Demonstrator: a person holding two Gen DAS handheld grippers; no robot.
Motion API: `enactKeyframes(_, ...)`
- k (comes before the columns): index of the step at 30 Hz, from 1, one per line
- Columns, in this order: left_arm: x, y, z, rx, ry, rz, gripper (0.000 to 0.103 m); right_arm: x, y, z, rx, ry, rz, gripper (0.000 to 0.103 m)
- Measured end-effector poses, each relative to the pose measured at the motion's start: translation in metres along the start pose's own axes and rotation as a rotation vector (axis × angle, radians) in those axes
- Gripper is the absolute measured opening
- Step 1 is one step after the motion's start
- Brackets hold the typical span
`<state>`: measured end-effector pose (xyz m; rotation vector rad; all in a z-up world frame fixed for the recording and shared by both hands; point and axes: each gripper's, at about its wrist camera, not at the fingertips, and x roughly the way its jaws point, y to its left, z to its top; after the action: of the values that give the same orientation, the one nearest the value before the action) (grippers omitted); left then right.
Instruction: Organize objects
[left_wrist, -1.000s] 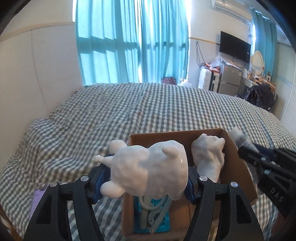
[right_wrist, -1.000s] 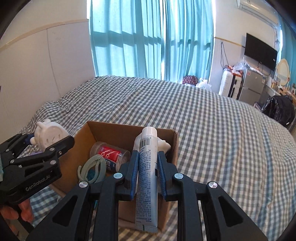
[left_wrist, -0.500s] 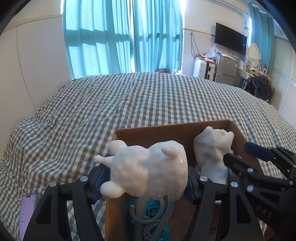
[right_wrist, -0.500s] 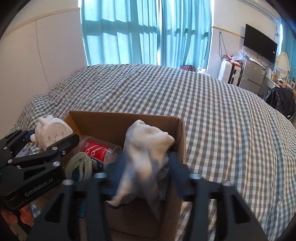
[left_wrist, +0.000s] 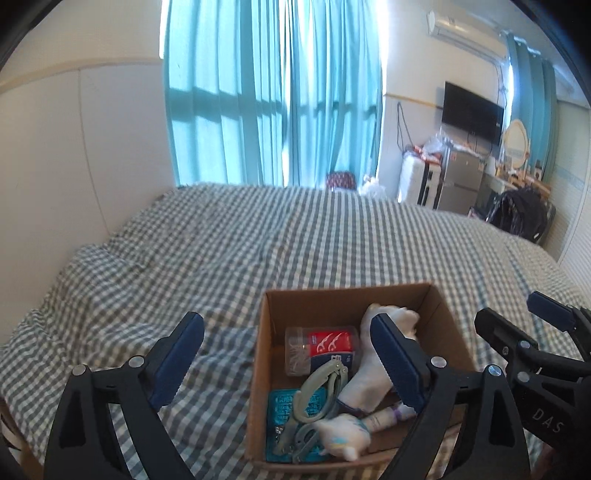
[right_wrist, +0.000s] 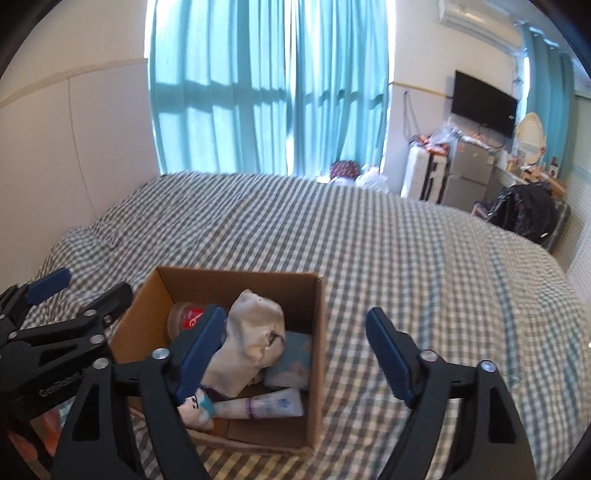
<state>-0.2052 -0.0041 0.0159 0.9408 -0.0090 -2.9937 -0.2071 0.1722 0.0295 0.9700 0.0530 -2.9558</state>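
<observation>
An open cardboard box (left_wrist: 343, 293) (right_wrist: 319, 332) sits on the checked bed. In it lie a white toy figure (left_wrist: 345, 437) (right_wrist: 195, 406), a white sock (left_wrist: 373, 373) (right_wrist: 251, 332), a white tube (right_wrist: 266, 406) (left_wrist: 384, 417), a red-labelled clear jar (left_wrist: 321, 347) (right_wrist: 188, 317), a grey-green clip (left_wrist: 317, 384) and a teal packet (left_wrist: 284, 402). My left gripper (left_wrist: 291, 358) is open and empty above the box's left side. My right gripper (right_wrist: 295, 350) is open and empty above the box's right wall.
The grey-and-white checked bed (left_wrist: 258, 236) (right_wrist: 424, 258) stretches away to teal curtains (left_wrist: 273, 92). A white wall (left_wrist: 74, 147) runs along the left. A TV (left_wrist: 472, 112), small fridge (right_wrist: 469, 173) and dark bag (right_wrist: 528, 210) stand at the far right.
My left gripper has opened and dropped the white toy figure into the box. My right gripper has opened; the white tube it held now lies in the box. Both grippers have risen.
</observation>
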Motion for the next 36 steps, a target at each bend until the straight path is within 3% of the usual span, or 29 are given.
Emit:
enactKeyframes(3, -0.025, 0.001, 0.005, 0.004, -0.05, 0.009, 0.102, -0.025, 0.0, 0.004, 0.0, -0.032, -0.024, 0.094)
enactKeyframes(7, -0.051, 0.0, 0.004, 0.018, -0.095, 0.032, 0.103, -0.054, -0.002, 0.004, 0.02, -0.081, -0.047, 0.103)
enactKeyframes(15, -0.082, -0.005, -0.029, 0.039, -0.132, 0.045, 0.103, -0.094, -0.004, -0.026, 0.07, -0.191, -0.082, 0.103)
enactKeyframes(19, -0.088, -0.005, -0.043, 0.061, -0.124, 0.084, 0.103, -0.095, -0.009, -0.037, 0.08, -0.179, -0.109, 0.103)
enactKeyframes(36, -0.088, -0.008, -0.051, 0.054, -0.104, 0.075, 0.103, -0.078, -0.014, -0.047, 0.085, -0.136, -0.142, 0.103)
